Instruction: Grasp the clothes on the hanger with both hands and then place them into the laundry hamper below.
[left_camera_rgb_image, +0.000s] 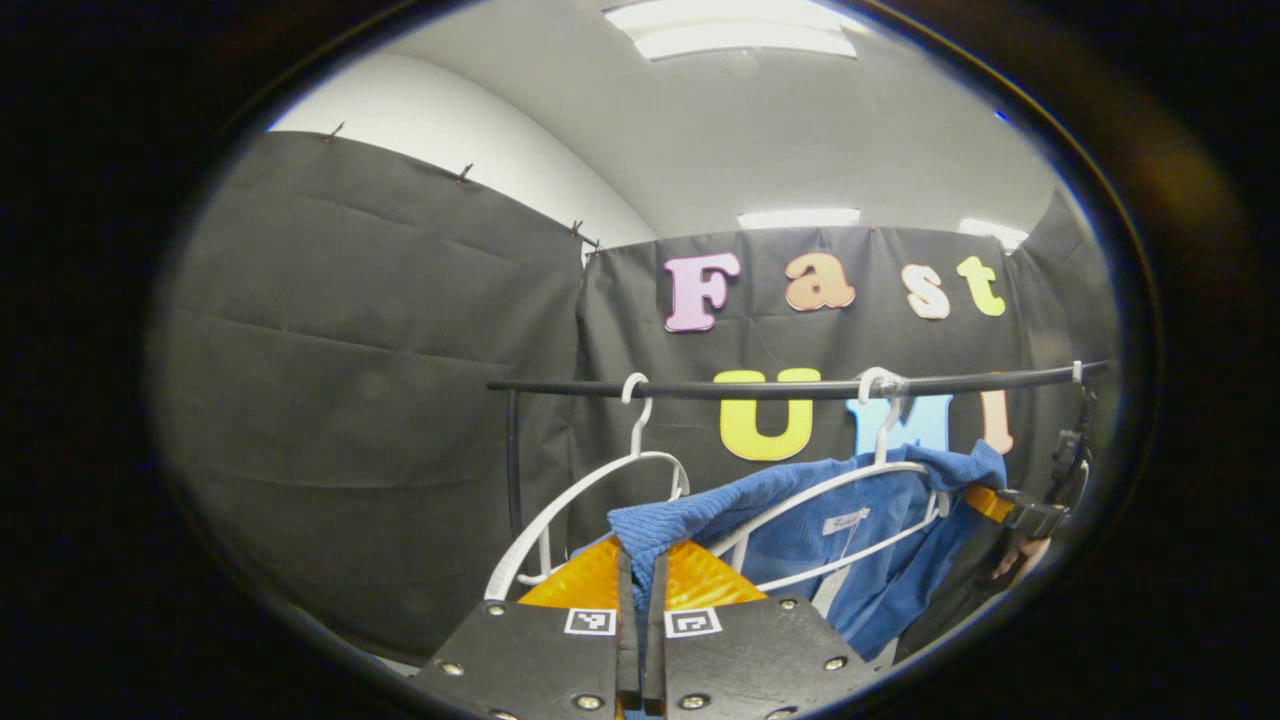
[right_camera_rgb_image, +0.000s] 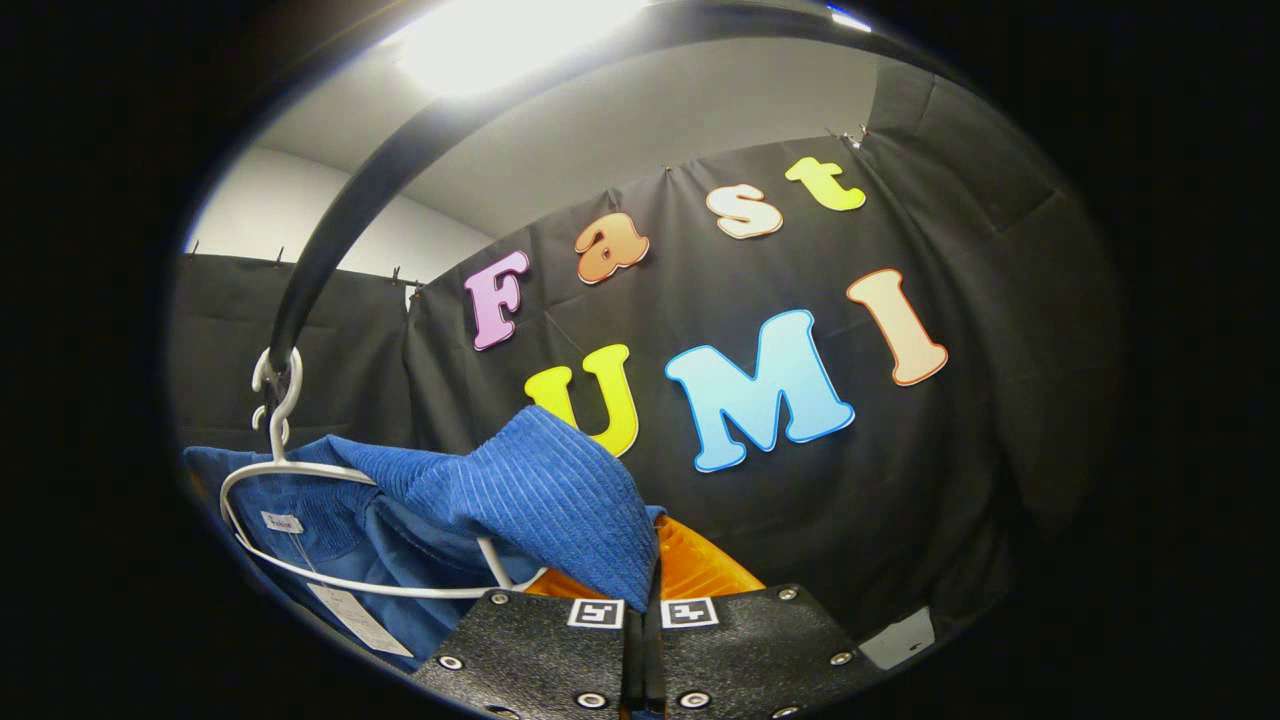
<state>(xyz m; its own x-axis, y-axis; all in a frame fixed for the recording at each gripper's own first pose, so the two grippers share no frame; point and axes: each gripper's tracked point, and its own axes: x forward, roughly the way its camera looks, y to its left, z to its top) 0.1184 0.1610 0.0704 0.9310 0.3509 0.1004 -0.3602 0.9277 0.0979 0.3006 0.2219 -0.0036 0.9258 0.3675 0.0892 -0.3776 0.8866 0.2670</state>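
Hanging from a black rail, blue garment.

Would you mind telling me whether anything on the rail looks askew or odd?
The blue garment sits bunched on its white hanger, both shoulders pinched up by the left gripper and right gripper.

Black rail, spare white hanger, ceiling lights.

— What was pinched between the fingers?
— Blue garment, ribbed cloth, matt and corduroy-like.
— And above them?
— A white hanger, smooth glossy plastic, on a dark rail with a smooth, matt finish.
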